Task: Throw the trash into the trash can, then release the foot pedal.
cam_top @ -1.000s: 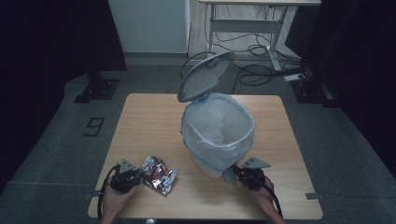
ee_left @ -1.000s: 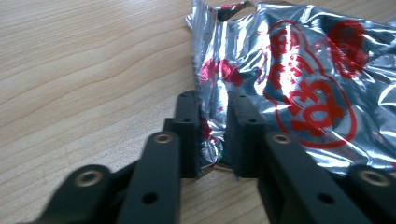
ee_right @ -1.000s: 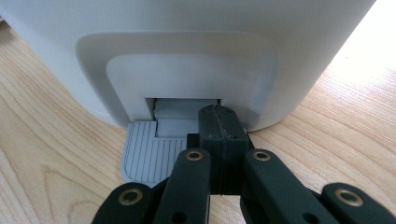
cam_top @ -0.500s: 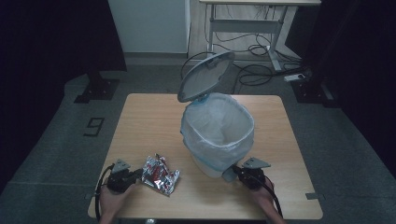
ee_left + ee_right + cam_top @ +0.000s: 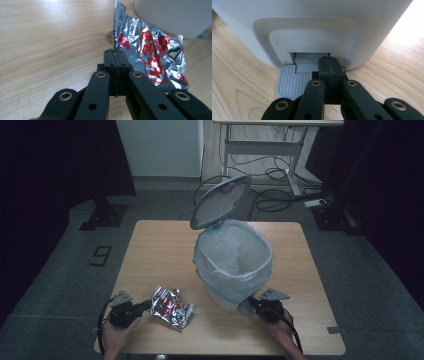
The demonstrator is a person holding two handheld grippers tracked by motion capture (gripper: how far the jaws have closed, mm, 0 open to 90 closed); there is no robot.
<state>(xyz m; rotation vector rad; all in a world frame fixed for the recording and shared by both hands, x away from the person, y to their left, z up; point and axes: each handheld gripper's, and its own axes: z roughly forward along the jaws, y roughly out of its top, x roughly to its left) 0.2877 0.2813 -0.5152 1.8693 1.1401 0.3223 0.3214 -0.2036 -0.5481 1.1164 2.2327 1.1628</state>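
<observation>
A crumpled silver foil wrapper (image 5: pixel 171 306) with red print lies near the table's front left. My left gripper (image 5: pixel 145 306) is shut on its left edge. In the left gripper view the foil (image 5: pixel 147 52) stands up from between the closed jaws of the left gripper (image 5: pixel 115 53). A white pedal bin (image 5: pixel 232 265) with a clear liner stands mid-table, its grey lid (image 5: pixel 220 202) tipped up. My right gripper (image 5: pixel 250 306) is shut at the bin's front base. In the right gripper view the right gripper (image 5: pixel 329 61) rests on the ribbed grey pedal (image 5: pixel 289 83) below the bin's wall (image 5: pixel 312 30).
The wooden table (image 5: pixel 160 250) has bare room left of and behind the bin. The bin's white side (image 5: pixel 175 15) rises just beyond the wrapper. Past the table's far edge are a desk frame and cables (image 5: pixel 270 170) on a dark floor.
My left gripper has risen slightly with the wrapper's edge in it, and the foil stands a little higher. The right gripper, the bin and its raised lid have kept still.
</observation>
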